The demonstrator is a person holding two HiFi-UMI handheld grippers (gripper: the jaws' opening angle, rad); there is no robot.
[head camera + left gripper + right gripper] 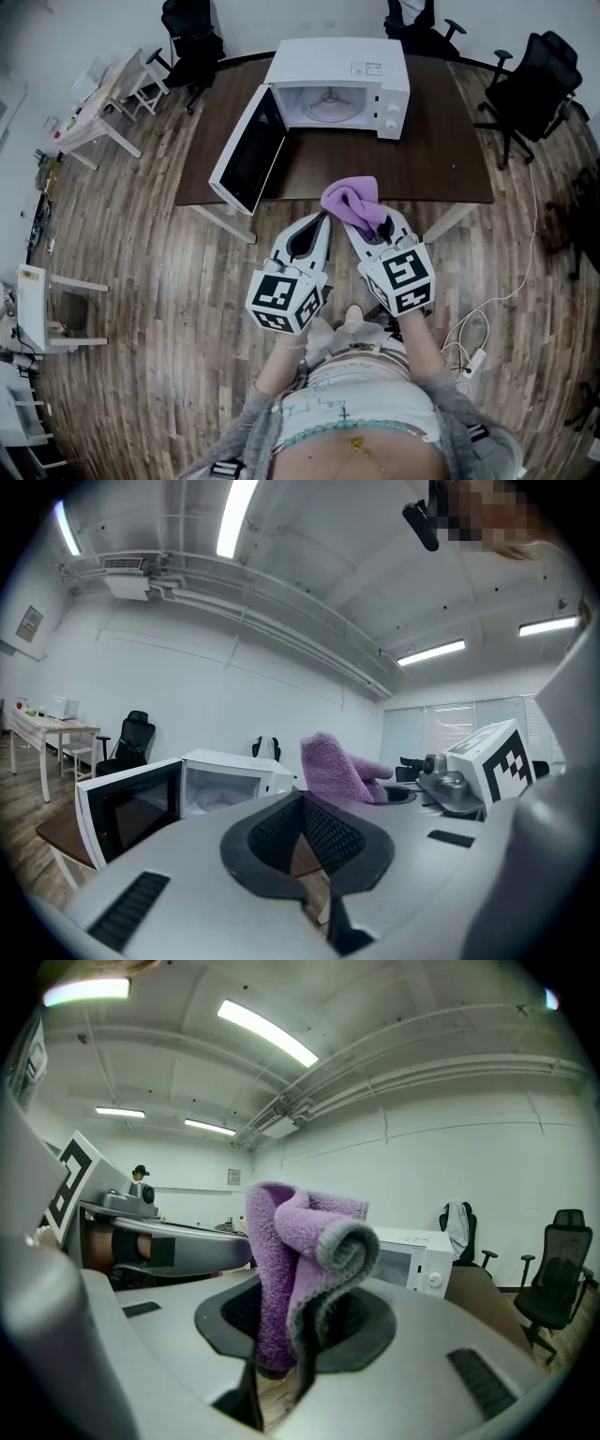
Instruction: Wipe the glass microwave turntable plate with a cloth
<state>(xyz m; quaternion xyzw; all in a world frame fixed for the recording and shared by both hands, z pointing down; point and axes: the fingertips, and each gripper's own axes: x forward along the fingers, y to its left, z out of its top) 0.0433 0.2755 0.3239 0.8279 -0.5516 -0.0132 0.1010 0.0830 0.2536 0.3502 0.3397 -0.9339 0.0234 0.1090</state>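
With the purple cloth (351, 201) pinched in the right gripper (378, 229) and the left gripper (317, 225) pressed together, empty, the approach was judged in hand; the glass turntable plate (330, 104), upper centre inside the open microwave (375, 66), was next to be reached.

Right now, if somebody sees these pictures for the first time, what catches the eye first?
The purple cloth stands out first, clamped in the right gripper, mid-picture in the head view. Behind it, the white microwave sits on the dark table with its door swung wide open and the glass plate inside. The left gripper, beside the right, is shut and empty.
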